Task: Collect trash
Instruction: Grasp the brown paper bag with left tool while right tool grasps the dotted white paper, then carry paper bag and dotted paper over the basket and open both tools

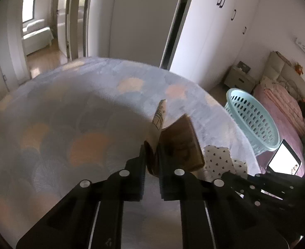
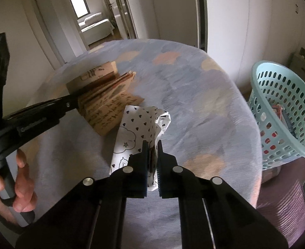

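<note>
Nearest to me, my right claw (image 2: 151,145) has its jaws pinched almost together on the near edge of the white heart-print wrapper (image 2: 141,124), crumpled paper showing in the narrow gap between the pads. So that piece is gripped, low on the tabletop (image 2: 204,108), its bulk trailing away from the claw toward the far side.

Just beyond and to the left, my left claw (image 1: 152,151) is clamped down on the brown printed carton (image 1: 179,145). From the right wrist view the black fingers come in from the left and bite the carton's left end; its long axis runs left to right, slightly away from me, with the wrapper touching its near-right corner. A hand (image 2: 17,184) grips that tool's handle at the lower left.

Now the relation that matters: the pale blue basket (image 2: 285,112) stands off the right edge of the tabletop, beyond it, already holding some scraps. My right claw is clearly the nearer of the two, so I judge the wrapper should swing right first, and the carton has to cross behind it.
</note>
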`<state>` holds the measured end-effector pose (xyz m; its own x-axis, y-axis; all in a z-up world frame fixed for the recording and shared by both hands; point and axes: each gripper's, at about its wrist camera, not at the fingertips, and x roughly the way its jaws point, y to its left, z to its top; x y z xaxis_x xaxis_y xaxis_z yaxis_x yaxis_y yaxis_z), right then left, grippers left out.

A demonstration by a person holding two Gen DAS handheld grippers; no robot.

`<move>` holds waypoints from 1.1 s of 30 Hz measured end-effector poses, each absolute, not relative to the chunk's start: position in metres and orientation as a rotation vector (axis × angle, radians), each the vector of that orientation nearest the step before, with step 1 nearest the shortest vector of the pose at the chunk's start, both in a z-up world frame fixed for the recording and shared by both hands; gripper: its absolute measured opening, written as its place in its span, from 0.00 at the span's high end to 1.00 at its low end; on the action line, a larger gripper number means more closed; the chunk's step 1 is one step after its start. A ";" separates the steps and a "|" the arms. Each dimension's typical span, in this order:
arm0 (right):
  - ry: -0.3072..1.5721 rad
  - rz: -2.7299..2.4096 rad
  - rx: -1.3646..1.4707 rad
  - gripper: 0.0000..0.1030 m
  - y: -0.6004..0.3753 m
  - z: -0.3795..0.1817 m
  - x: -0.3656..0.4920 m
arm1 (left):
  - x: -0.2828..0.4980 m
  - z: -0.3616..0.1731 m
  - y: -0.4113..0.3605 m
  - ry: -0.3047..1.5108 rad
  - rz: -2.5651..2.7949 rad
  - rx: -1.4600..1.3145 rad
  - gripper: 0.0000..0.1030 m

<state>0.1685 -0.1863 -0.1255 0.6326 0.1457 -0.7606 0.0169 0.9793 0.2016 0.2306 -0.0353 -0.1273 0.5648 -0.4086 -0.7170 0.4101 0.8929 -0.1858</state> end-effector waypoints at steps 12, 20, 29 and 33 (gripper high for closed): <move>0.821 0.028 0.225 0.96 -0.221 -0.101 0.155 | 0.211 -0.092 -0.061 0.746 -0.522 -0.012 0.96; 0.741 -0.019 0.236 0.96 -0.254 -0.072 0.143 | 0.202 -0.068 -0.097 0.680 -0.592 -0.002 0.96; 0.683 -0.146 0.300 0.96 -0.326 -0.055 0.137 | 0.203 -0.057 -0.168 0.655 -0.686 0.048 0.96; 0.676 -0.223 0.339 0.96 -0.366 -0.058 0.134 | 0.208 -0.061 -0.207 0.671 -0.728 0.068 0.96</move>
<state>0.1340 -0.3656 -0.0576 0.7597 -0.0921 -0.6438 0.3096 0.9218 0.2334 0.2080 -0.2067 -0.0613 0.5487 -0.5935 -0.5888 0.6357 0.7536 -0.1672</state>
